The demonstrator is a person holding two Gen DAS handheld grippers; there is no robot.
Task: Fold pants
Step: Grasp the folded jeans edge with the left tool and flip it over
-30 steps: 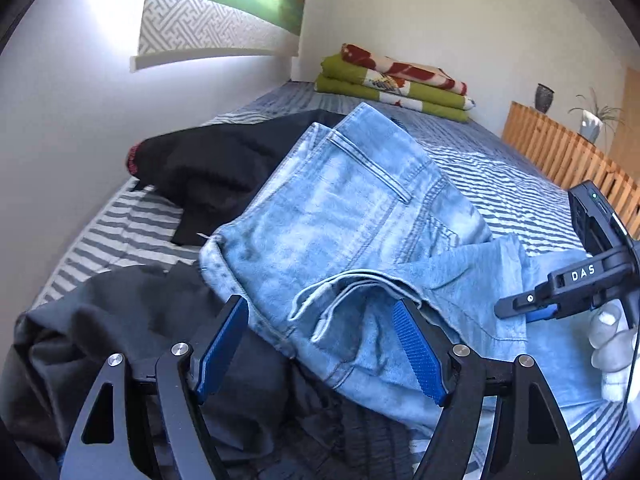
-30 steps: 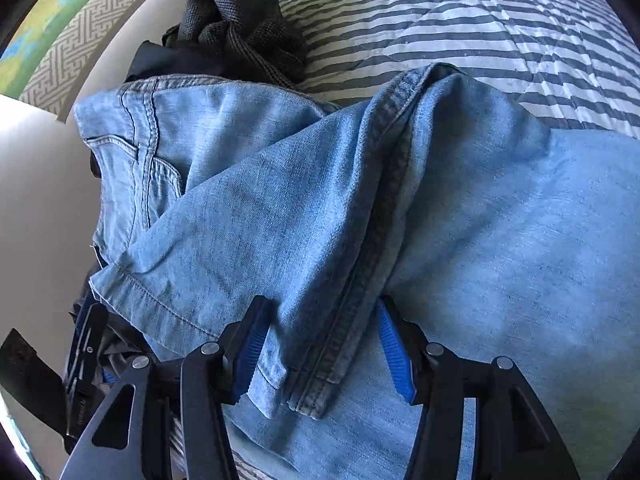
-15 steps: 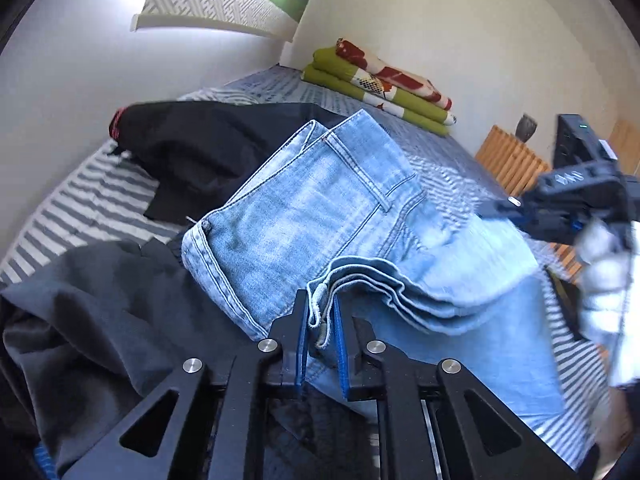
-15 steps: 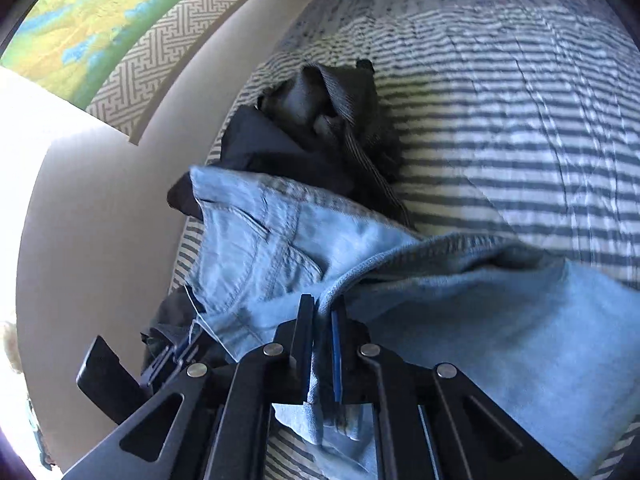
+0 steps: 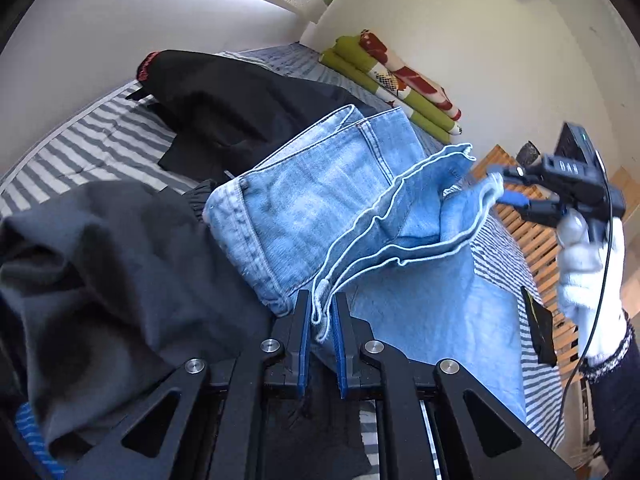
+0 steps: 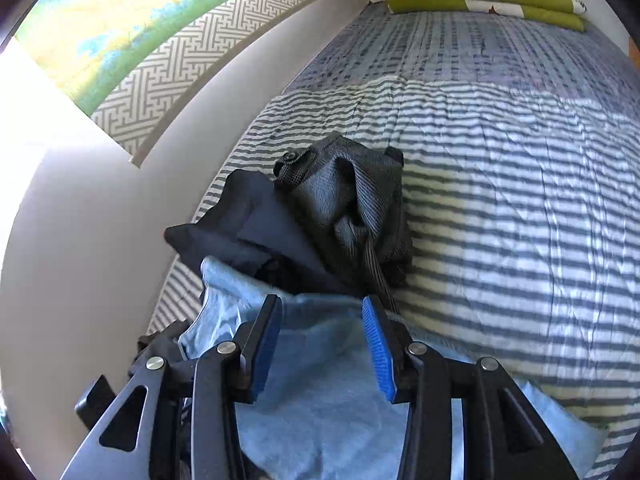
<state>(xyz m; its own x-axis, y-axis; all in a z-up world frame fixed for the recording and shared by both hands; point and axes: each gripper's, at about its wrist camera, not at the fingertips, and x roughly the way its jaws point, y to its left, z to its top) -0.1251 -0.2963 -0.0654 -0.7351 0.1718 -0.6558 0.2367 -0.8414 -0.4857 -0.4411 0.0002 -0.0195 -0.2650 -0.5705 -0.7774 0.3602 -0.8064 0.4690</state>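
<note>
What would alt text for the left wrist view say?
The left gripper, shut on the jeans, lifts their hem over a striped bed. Dark clothes lie to the left; a gloved hand holds the right gripper at the far hem corner.

Left tool (image 5: pixel 321 320) clamps the jeans (image 5: pixel 320 208) hem; right tool (image 5: pixel 516 192) holds the far edge.

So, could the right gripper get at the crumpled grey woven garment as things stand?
Probably yes: the right gripper is open, and the crumpled grey woven garment lies uncovered straight ahead, just past the light blue denim jeans beneath it.
</note>
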